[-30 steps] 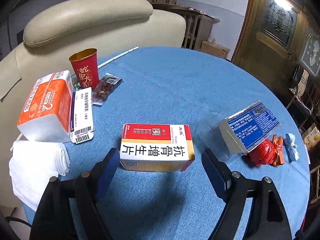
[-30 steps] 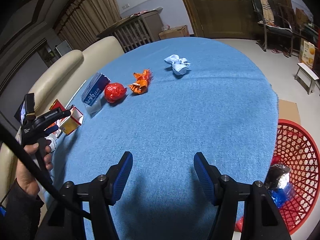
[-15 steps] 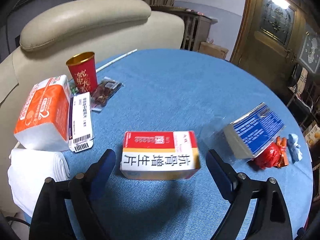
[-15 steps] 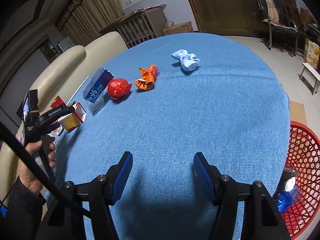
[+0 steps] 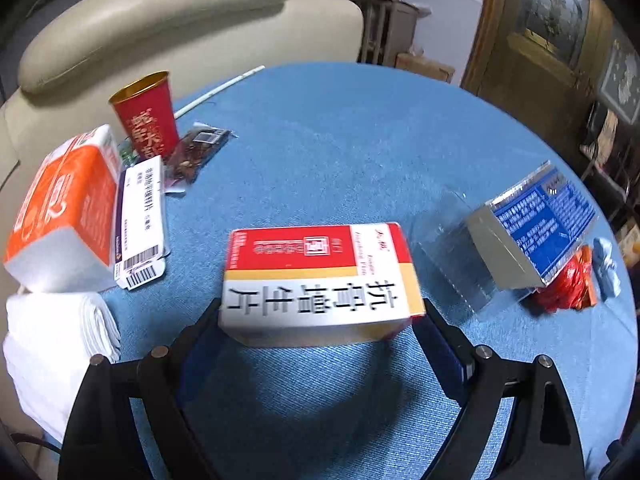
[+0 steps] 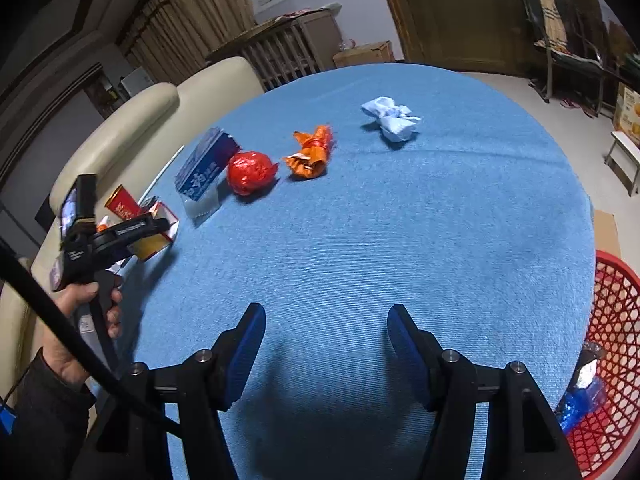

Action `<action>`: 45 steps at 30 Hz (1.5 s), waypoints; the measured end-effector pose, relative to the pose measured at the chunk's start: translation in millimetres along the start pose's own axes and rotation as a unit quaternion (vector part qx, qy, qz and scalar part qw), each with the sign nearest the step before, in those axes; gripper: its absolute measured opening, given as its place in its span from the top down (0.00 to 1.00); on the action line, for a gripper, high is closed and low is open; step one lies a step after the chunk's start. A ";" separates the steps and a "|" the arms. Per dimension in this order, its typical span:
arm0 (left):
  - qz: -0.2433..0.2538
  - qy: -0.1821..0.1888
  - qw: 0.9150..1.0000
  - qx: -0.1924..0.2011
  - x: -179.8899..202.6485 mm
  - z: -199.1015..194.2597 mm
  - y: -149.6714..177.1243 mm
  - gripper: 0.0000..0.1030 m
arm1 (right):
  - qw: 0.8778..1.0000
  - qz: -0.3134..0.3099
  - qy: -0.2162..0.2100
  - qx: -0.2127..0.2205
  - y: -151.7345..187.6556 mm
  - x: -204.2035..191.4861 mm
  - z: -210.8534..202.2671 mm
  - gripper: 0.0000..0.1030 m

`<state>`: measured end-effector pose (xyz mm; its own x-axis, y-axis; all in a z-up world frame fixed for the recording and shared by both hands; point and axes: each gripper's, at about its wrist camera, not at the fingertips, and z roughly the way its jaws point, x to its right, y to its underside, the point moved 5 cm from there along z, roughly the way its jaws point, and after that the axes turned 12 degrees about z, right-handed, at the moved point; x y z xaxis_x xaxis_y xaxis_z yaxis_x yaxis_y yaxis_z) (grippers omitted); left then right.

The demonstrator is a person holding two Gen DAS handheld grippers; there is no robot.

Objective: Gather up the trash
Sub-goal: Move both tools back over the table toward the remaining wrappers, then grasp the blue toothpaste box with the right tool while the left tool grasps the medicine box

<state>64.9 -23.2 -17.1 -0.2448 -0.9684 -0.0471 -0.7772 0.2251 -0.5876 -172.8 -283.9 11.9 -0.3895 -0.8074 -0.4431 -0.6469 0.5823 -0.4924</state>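
Note:
A red, white and gold medicine box lies on the blue tablecloth between the fingers of my left gripper. The jaws are closing and the pads meet the box's two short ends. In the right wrist view a hand holds that left gripper around the box at the table's left edge. My right gripper stands open over bare cloth with nothing in it. Further on lie a blue box in clear wrap, a red crumpled ball, an orange wrapper and a pale blue wad.
A red mesh basket with foil and blue trash stands on the floor at the right. At the table's left are a red cup, an orange tissue pack, a white carton, a snack bag and white napkins. A cream sofa is behind.
My left gripper opened wider, moved forward around the medicine box and closed onto its ends. The right gripper drifted slightly over the cloth, still open.

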 end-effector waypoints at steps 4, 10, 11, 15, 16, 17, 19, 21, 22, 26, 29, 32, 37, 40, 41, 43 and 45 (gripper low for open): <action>0.005 0.001 1.000 0.030 -4.4 -14.5 1.4 0.20 | 1.000 -0.012 0.000 0.003 -6.9 -11.0 4.2 0.35; 0.005 0.005 0.999 0.043 2.0 -39.0 23.5 0.20 | 0.998 -0.058 -0.023 0.022 -37.3 -63.4 21.6 0.35; 0.003 0.006 0.999 0.044 2.9 -42.1 28.1 0.20 | 0.997 -0.070 -0.031 0.028 -43.3 -77.8 25.5 0.35; -0.007 0.013 0.999 0.048 3.5 -52.3 39.8 0.20 | 0.996 -0.068 -0.055 0.023 -68.1 -128.1 48.1 0.28; -0.010 0.015 0.999 0.050 2.8 -55.1 41.3 0.20 | 0.996 -0.056 -0.068 0.012 -73.5 -139.0 55.4 0.28; -0.011 0.016 0.998 0.052 2.0 -56.7 42.1 0.20 | 0.996 -0.046 -0.072 0.005 -76.0 -145.5 60.1 0.28; -0.013 0.021 0.998 0.052 1.1 -59.9 45.0 0.20 | 0.997 -0.020 -0.078 -0.010 -84.7 -162.6 76.3 0.28; -0.016 0.025 0.998 0.052 -2.4 -62.4 47.7 0.20 | 0.997 -0.005 -0.075 -0.018 -97.0 -171.4 92.3 0.28; -0.017 0.026 0.998 0.053 -4.0 -63.6 48.9 0.20 | 0.998 -0.001 -0.062 -0.013 -103.9 -172.2 98.4 0.28; -0.025 0.024 0.998 0.054 -12.6 -63.6 52.4 0.20 | 0.997 0.045 -0.043 -0.034 -119.3 -166.6 122.2 0.28; -0.029 0.023 0.998 0.056 -16.6 -64.5 52.3 0.20 | 0.994 0.094 -0.031 -0.053 -121.2 -165.6 132.0 0.28; -0.031 0.017 0.997 0.062 -20.6 -67.0 51.6 0.20 | 0.992 0.111 -0.015 -0.055 -120.5 -172.3 135.5 0.28; -0.043 0.006 0.997 0.070 -32.3 -75.2 53.3 0.20 | 0.988 0.134 0.006 -0.070 -117.8 -184.9 149.5 0.28; -0.045 0.003 0.996 0.071 -36.5 -79.6 55.3 0.20 | 0.984 0.147 0.023 -0.095 -115.0 -188.8 168.9 0.28; -0.044 0.002 0.996 0.071 -36.7 -80.8 56.4 0.20 | 0.984 0.144 0.031 -0.099 -114.2 -189.4 174.4 0.28; -0.045 0.002 0.996 0.073 -37.3 -84.2 58.2 0.20 | 0.985 0.137 0.036 -0.101 -114.4 -188.3 181.6 0.40; -0.042 0.001 0.996 0.075 -36.5 -86.3 58.0 0.20 | 0.985 0.140 0.022 -0.095 -113.7 -183.1 177.4 0.52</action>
<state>-21.2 34.4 20.2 -0.1829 -0.9831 0.0089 -0.6999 0.1239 -0.7034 88.4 -185.5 16.1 -0.5946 -0.6240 -0.5070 -0.6206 0.7571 -0.2041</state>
